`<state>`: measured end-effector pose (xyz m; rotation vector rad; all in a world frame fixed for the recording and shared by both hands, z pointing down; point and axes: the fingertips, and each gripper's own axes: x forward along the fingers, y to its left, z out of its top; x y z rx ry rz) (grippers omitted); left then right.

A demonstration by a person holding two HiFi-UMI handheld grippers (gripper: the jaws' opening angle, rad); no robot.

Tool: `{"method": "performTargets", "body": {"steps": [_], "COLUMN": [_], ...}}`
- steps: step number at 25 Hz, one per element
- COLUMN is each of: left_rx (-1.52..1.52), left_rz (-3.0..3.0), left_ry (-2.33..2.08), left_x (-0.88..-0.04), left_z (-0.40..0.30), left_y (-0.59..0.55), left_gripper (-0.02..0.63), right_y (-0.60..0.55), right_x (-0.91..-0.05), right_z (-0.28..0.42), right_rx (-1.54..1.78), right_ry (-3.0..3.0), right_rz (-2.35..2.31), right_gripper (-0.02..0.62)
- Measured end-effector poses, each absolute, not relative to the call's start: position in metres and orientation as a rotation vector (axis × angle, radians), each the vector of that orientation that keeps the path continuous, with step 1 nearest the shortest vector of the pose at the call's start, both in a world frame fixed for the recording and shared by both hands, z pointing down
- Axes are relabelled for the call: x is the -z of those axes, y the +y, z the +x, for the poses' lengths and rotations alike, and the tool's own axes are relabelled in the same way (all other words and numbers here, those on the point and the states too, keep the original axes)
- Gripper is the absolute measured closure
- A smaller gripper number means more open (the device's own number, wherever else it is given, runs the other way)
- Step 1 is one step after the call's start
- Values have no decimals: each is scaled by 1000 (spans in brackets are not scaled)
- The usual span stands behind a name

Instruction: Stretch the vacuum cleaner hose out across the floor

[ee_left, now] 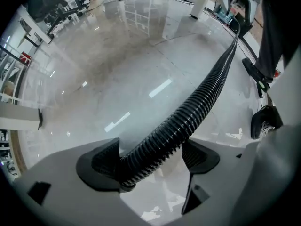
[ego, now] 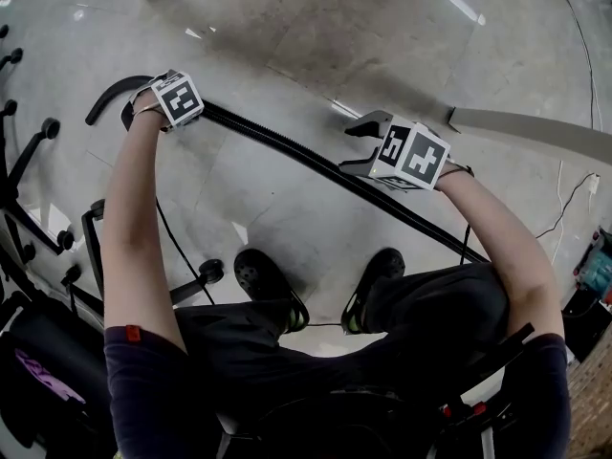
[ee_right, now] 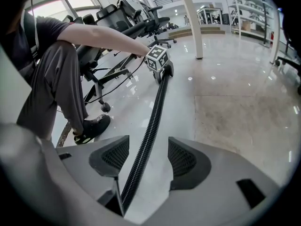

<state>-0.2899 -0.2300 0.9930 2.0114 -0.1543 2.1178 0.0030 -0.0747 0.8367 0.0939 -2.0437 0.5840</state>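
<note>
Right gripper (ee_right: 148, 145): jaws apart, astride the hose (ee_left: 207, 91) without touching it, probably steering it so it keeps in line.
Hose: runs straight and low across the floor (ego: 382, 27), from beside the person's right leg (ego: 430, 304) out to the farther gripper.
Left gripper (ee_left: 150, 154): points down, jaws apart over the hose, which leans on one pad (ee_left: 101, 161); likely set there to draw it farther out.

Dark short sleeves (ego: 143, 381), grey trousers (ee_right: 51, 84), black shoes (ego: 263, 280); grey tongs (ee_right: 148, 142) with black pads (ee_right: 181, 159).
</note>
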Motion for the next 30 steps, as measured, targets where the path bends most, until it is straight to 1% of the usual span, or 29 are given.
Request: {"method": "performTargets", "body": {"steps": [5,7,9,11,12,18,19,20,26,28,30], "left_rx": [-2106,-2105,-2118,-2137,-2143,-2121,-2083,-2053,-2134,-2129,-2058], "left_rz": [1999,2018,2067,2092,2099,2128,2135,2139,2113,2101,2124], "left_ry": [-156,-154,-125,-50,-11,144,156,163,129,90,-2], "left_x": [-989,-988,-990,-990,-989,-964,-960,-957,-972,-963,-940], "left_z": [-291,-289,-286,-283,-281,-268,-264,-261,-269,-274,-274], "left_y": [-232,-233,-231,-222,-217,-206,-203,-201,-209,-212,-219], "left_gripper": [183,183,183,183,183,176,109,83,80,80,80], "right_y": [-88,-90,-90,-90,-90,-98,-98,-97,-99,-103,-112], "right_x": [-849,-858,-864,-867,-868,-866,-865,-866,-867,-862,-852], "right_z": [-18,-25,-34,-41,-44,-57,-57,-56,-42,-38,-39], "right_rx": [-595,-563,-522,-491,-485,-503,-505,-507,-509,-503,-493], "right_ry": [-2032,-1994,-1970,-1959,-1956,-1967,-1966,-1963,-1946,-1959,-1984], "right_rz": [114,79,42,8,-6,4,3,2,26,57,96], "right_gripper": [339,413,431,570,591,591,591,591,591,591,591]}}
